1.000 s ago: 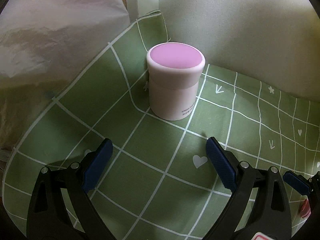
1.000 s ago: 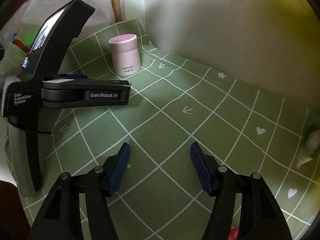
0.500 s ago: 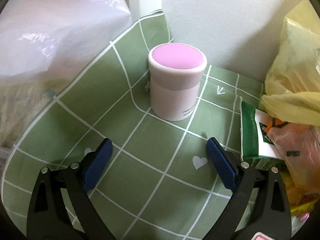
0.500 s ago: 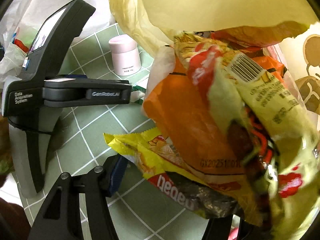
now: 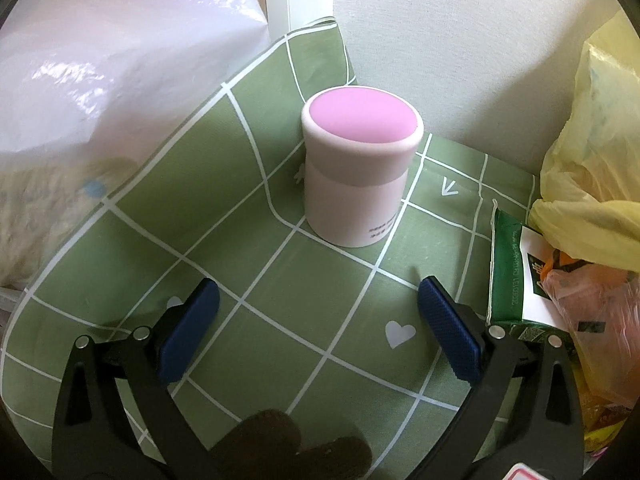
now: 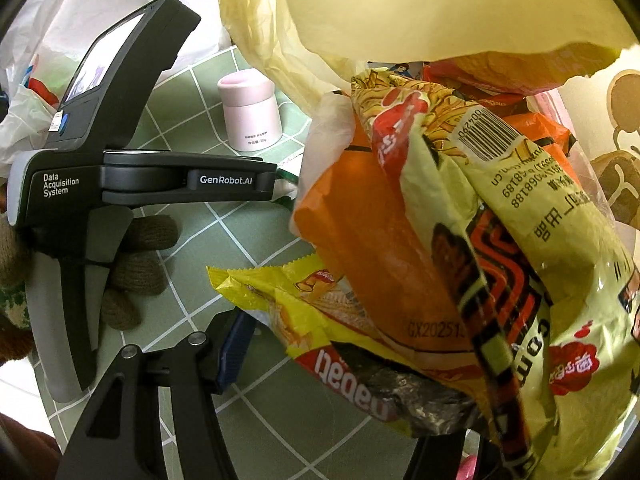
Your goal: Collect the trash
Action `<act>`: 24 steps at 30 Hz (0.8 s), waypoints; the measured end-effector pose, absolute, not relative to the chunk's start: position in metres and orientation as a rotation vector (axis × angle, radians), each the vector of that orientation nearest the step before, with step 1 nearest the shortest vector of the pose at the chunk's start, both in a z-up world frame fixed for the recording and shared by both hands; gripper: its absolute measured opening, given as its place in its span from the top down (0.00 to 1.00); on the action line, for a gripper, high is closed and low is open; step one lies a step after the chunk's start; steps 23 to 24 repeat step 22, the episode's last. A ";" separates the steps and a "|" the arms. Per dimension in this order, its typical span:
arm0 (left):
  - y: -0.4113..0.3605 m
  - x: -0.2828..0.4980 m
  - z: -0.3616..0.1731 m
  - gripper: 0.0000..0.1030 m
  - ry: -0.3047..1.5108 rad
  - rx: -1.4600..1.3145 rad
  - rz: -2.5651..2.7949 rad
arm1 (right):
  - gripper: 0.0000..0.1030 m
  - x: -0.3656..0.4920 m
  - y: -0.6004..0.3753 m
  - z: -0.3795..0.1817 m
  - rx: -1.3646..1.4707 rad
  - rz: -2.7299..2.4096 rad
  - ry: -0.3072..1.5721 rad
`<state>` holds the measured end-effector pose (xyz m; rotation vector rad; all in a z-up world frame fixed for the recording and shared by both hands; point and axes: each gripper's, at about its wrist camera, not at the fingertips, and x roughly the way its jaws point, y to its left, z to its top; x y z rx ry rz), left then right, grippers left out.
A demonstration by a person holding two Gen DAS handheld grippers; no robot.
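- The left gripper [image 5: 318, 312] hovered low over the green checked cloth [image 5: 248, 248], its blue-padded jaws spread wide with nothing between them
- A pink-lidded jar [image 5: 358, 172] stood upright on the cloth ahead of those jaws, close to the white wall [image 5: 440, 40] and apart from both pads
- A white plastic bag [image 5: 112, 60] bulged at the left edge of the cloth
- At the cloth's right edge lay a green packet [image 5: 510, 276], flat and partly tucked under a yellow plastic bag [image 5: 596, 152] filled with wrappers
- A gloved hand [image 6: 140, 268] in brown knit gripped the left gripper's handle, seen from the right wrist camera
- In the right wrist view the yellow bag hung open right in front of the lens, spilling a heap of trash: an orange packet [image 6: 376, 264], a pale yellow noodle wrapper [image 6: 520, 208] with a barcode, and a bright yellow wrapper [image 6: 304, 308] lowest in the pile
- Only the right gripper's left finger [image 6: 234, 344] showed; the wrappers hid the other, so I could not tell how far the right gripper [image 6: 332, 364] was open or whether it gripped any of them
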<state>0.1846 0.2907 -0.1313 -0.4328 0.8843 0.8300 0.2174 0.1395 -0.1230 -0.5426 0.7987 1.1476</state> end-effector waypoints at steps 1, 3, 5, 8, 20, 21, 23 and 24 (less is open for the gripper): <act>0.291 0.185 -0.131 0.08 0.884 -0.433 0.830 | 0.43 0.217 0.140 -0.123 -0.543 1.147 0.799; 0.291 0.185 -0.131 0.08 0.884 -0.433 0.830 | 0.43 0.218 0.139 -0.123 -0.542 1.148 0.799; 0.291 0.185 -0.131 0.08 0.884 -0.433 0.830 | 0.43 0.217 0.140 -0.123 -0.542 1.147 0.799; 0.291 0.185 -0.131 0.08 0.884 -0.433 0.830 | 0.43 0.217 0.140 -0.123 -0.543 1.147 0.799; 0.297 0.185 -0.136 0.08 0.886 -0.431 0.831 | 0.43 0.218 0.140 -0.123 -0.542 1.147 0.799; 0.297 0.185 -0.136 0.08 0.886 -0.431 0.831 | 0.43 0.218 0.140 -0.123 -0.542 1.147 0.799; 0.297 0.186 -0.136 0.08 0.886 -0.431 0.831 | 0.43 0.218 0.140 -0.123 -0.542 1.147 0.799; 0.297 0.186 -0.136 0.08 0.886 -0.431 0.831 | 0.43 0.218 0.140 -0.123 -0.542 1.147 0.799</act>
